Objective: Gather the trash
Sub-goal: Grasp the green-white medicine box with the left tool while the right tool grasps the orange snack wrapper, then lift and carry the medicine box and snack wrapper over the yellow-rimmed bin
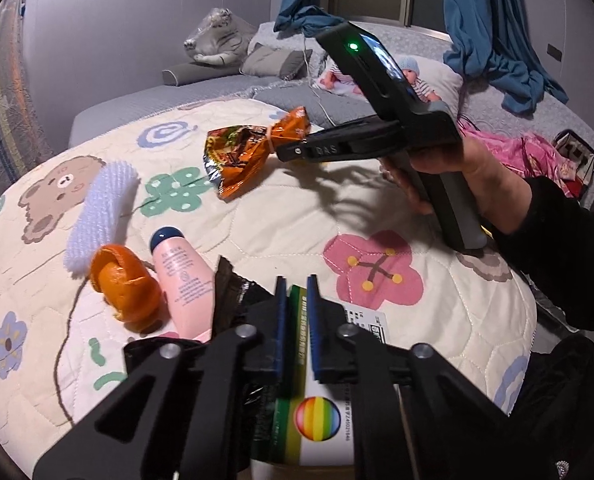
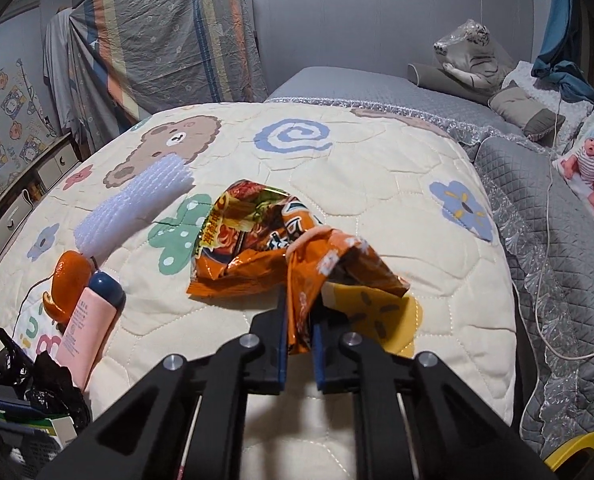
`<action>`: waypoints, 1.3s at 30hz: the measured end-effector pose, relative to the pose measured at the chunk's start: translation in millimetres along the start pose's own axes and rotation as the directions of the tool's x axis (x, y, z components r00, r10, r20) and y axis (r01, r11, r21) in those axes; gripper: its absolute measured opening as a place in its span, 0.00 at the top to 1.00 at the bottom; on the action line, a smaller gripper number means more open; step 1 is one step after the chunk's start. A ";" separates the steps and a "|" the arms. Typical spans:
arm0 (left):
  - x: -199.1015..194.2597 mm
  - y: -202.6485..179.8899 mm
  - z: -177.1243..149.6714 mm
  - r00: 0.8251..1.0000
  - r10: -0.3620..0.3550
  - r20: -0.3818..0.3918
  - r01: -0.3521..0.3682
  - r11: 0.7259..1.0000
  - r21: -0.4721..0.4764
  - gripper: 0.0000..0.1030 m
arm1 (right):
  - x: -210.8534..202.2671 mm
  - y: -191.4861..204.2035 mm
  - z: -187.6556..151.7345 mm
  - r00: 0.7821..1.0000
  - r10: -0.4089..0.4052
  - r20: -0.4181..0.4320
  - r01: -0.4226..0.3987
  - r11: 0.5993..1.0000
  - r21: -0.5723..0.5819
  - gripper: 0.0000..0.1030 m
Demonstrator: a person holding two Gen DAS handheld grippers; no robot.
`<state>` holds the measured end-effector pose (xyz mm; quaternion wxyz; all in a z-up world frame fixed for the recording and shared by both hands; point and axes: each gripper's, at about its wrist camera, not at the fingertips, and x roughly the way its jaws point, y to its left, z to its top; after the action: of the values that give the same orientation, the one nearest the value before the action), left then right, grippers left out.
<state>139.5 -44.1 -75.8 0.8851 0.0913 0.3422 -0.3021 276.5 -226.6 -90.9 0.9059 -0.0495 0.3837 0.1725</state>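
Green-white carton [image 1: 297, 360] clamped in left hand-held gripper [image 1: 297, 292]; right hand-held gripper [image 2: 300, 320] pinches orange wrapper [image 2: 257, 240].

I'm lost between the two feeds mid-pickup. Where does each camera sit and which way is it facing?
Left wrist: on the left gripper, looking down across the quilt; its fingers clamp a green-and-white box; the right hand shows.
Right wrist: on the right gripper, facing the quilt, clamping the orange snack bag.
Shared: snack bag, orange peel, pink tube.
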 end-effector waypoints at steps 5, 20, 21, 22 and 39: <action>-17.8 2.8 -1.1 0.999 0.007 0.038 -0.007 1.000 -0.003 1.00 | -19.9 6.6 -0.7 0.999 0.015 0.038 -0.014 1.000 -0.012 0.92; -48.3 -3.5 -13.9 1.000 0.020 -0.020 -0.019 0.999 0.031 0.93 | -57.1 18.6 -5.3 0.996 0.032 0.087 -0.030 0.999 -0.028 0.92; -46.9 -7.0 -14.5 0.999 0.021 -0.028 -0.020 0.999 0.043 0.87 | -57.3 19.0 -6.0 0.996 0.033 0.087 -0.031 0.999 -0.027 0.92; -46.3 -8.9 -14.7 0.999 0.023 -0.031 -0.022 0.999 0.048 0.64 | -57.7 19.1 -6.5 0.996 0.034 0.088 -0.031 0.999 -0.026 0.92; 2.5 -45.2 -18.8 0.977 0.144 -0.157 -0.101 0.961 0.257 0.38 | -69.0 12.5 -12.4 0.993 0.054 0.104 -0.053 0.999 -0.006 0.92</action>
<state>103.6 -74.6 -89.5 0.8504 0.2481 0.3715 -0.2778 219.2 -236.5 -49.8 0.9196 -0.0317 0.3367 0.1998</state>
